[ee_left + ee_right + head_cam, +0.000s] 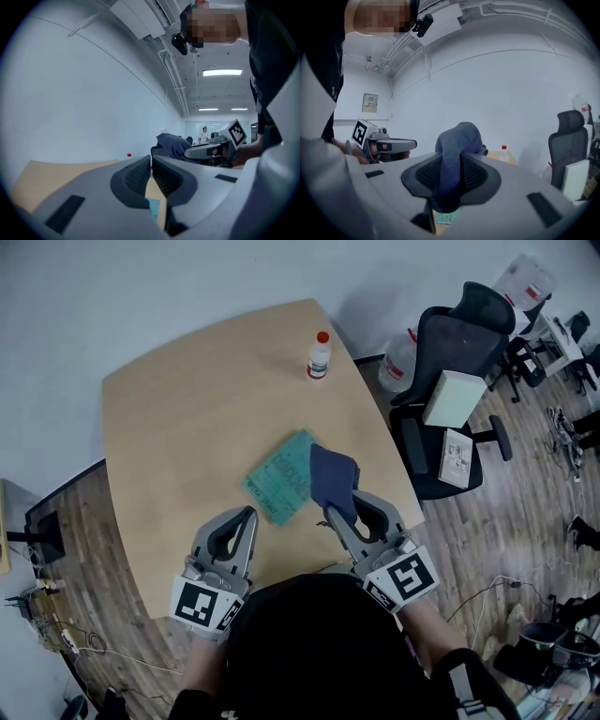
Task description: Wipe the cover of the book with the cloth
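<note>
Our right tongs [343, 507] are clamped on the dark blue cloth [334, 476], held over the right end of the teal book [278, 480]; the book lies flat mid-bench [178, 409]; our left tongs [249, 513] are pressed together, empty, just near of it.

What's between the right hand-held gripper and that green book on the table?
The dark blue cloth, clamped in the right hand-held gripper. In the head view it overlaps the right corner of the book.
</note>
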{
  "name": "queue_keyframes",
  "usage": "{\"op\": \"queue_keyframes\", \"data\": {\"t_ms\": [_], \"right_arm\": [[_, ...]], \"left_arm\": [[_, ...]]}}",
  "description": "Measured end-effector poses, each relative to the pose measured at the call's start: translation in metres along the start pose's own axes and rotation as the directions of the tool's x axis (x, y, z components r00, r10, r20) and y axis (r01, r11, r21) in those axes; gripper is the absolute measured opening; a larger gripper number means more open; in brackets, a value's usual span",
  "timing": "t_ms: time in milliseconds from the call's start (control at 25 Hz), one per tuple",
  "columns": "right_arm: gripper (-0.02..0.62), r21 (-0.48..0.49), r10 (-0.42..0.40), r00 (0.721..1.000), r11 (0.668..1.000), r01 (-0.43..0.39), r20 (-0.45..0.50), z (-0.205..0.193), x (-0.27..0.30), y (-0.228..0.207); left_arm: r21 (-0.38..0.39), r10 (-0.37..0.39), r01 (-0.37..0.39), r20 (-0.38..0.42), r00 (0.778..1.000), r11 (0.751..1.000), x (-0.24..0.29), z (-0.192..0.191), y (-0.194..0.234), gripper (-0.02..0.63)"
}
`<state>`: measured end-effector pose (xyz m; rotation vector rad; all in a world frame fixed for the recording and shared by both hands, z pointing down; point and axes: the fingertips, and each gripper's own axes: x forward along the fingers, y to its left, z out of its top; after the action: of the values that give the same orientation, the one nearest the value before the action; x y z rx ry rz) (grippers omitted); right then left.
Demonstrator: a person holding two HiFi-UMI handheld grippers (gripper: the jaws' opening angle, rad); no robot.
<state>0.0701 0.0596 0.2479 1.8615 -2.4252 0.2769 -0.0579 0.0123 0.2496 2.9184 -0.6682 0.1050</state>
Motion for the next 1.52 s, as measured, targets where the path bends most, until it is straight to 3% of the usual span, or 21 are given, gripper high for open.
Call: {"op": "queue_keyframes", "data": {"t_ms": [320, 1520], "right_arm": [[0.112, -0.032, 0.0, 1.0, 1.0, 0.0, 0.02, 0.01, -0.01, 0.005], [0.109, -0.054, 0.016, 1.0, 0.998, -0.015, 0.021, 0.014, -0.015, 0.008]], "left_arm": [[0.002, 0.011, -0.011, 0.071, 0.997, 1.0, -0.005, 0.022, -0.009, 0.021], [-0.037, 0.052, -0.051, 0.041, 0.998, 0.998, -0.015, 0.007, -0.005, 0.021]]}}
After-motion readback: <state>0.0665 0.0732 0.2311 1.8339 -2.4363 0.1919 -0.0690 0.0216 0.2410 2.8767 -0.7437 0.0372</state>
